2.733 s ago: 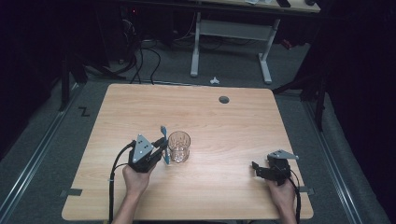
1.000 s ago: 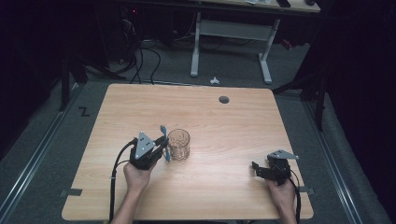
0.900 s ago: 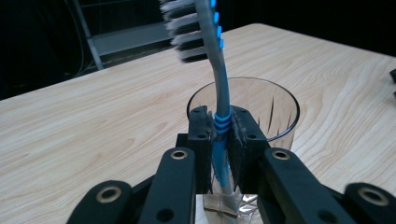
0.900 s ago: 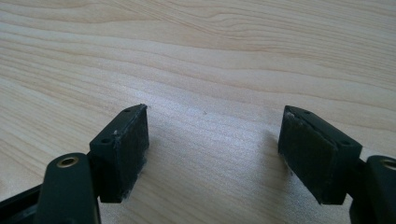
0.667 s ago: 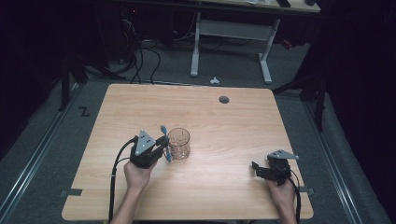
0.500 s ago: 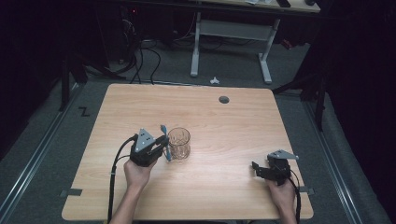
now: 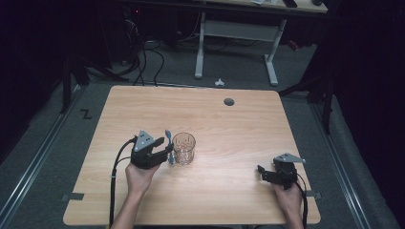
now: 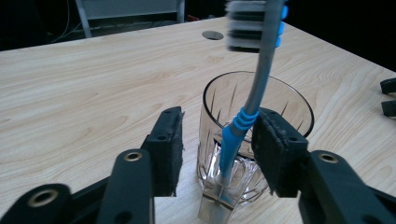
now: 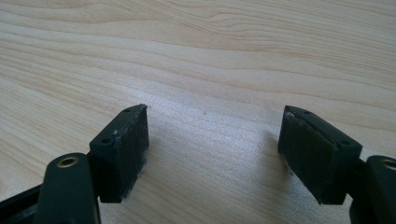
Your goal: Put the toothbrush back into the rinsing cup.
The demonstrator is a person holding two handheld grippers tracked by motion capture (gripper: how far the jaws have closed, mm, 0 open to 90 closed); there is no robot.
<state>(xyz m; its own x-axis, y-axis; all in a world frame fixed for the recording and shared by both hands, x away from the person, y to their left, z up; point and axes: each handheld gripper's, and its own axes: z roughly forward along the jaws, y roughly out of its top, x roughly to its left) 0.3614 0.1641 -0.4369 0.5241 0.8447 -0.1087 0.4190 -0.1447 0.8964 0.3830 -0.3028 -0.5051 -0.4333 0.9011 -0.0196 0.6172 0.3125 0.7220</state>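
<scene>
A blue and grey toothbrush (image 8: 254,84) stands nearly upright, bristles on top, its clear foot on the table just in front of a cut drinking glass (image 8: 280,100). My left gripper (image 8: 217,135) has just been opening and the handle is between its jaws. The handle leans on one pad (image 8: 275,154) while the other pad (image 8: 168,149) stands well off it. From above, the toothbrush (image 7: 168,142) sits between the left gripper (image 7: 165,151) and the glass (image 7: 184,148). My right gripper (image 7: 261,172) rests open near the front right, nothing between its pads (image 9: 123,149).
The wooden table (image 7: 215,119) has a round cable hole (image 7: 229,101) at the back. A white desk frame (image 7: 236,33) and cables stand on the floor behind it. In the left gripper view the right gripper (image 8: 387,95) shows at the far right edge.
The left gripper's jaws have parted around the toothbrush, which stays standing by the glass. The left hand has shifted only slightly. The right hand has kept still.
</scene>
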